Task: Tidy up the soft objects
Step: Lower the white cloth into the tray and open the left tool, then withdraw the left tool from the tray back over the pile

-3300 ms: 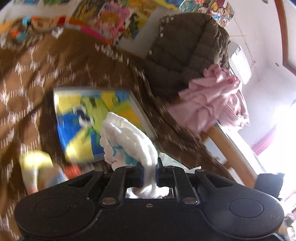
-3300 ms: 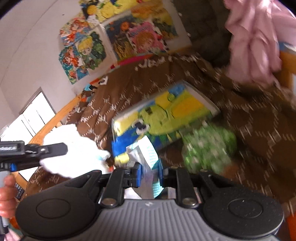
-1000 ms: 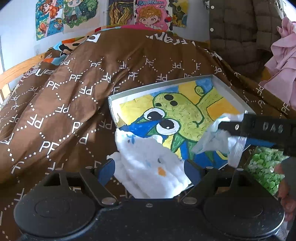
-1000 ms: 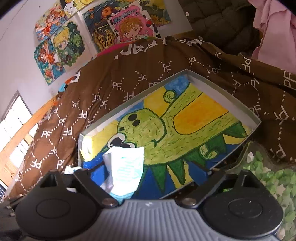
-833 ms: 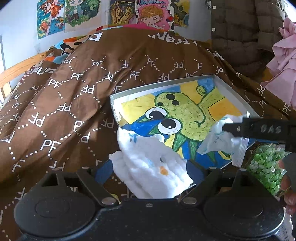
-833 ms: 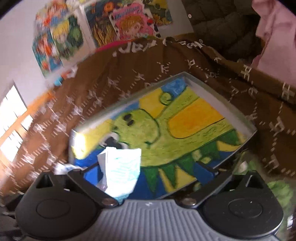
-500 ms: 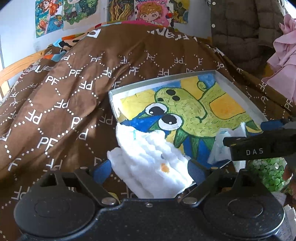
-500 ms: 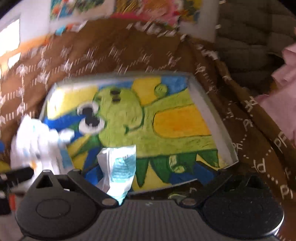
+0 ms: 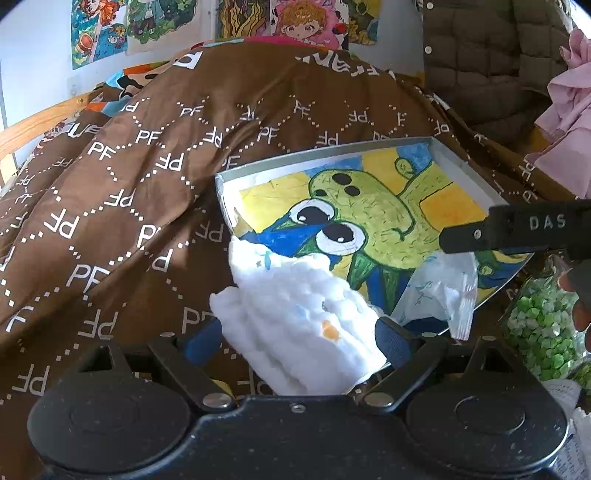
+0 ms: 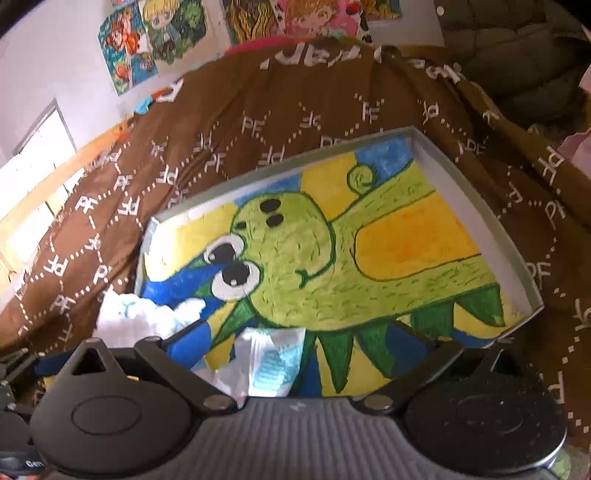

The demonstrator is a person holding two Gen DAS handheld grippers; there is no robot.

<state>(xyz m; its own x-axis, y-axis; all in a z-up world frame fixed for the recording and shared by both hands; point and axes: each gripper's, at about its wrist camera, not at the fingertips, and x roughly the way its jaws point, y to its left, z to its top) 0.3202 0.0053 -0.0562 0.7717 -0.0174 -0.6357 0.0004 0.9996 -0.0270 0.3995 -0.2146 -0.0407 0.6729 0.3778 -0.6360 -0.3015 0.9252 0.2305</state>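
Left gripper (image 9: 297,338) stands with its jaws spread wide; a white fluffy cloth (image 9: 295,317) lies between the blue pads (image 9: 389,341), draped over the near-left corner of the tray (image 9: 317,155), and no pad is seen pressing it. Right gripper (image 10: 314,341) is likewise wide open; a crinkled white-and-blue packet (image 10: 267,363) sits between its fingers, near the left one, on the tray's near edge. From the left wrist view, the same packet (image 9: 439,291) hangs just below the right gripper's black finger marked "DAS". The tray rests on a brown quilt (image 9: 147,177) printed with "PF" and bears a green cartoon creature on yellow and blue. A jar of green pieces (image 9: 539,321) stands just beside the tray's right corner. A pink garment (image 9: 569,122) and a dark padded jacket (image 9: 491,62) lie behind, cartoon posters (image 9: 288,18) on the wall.
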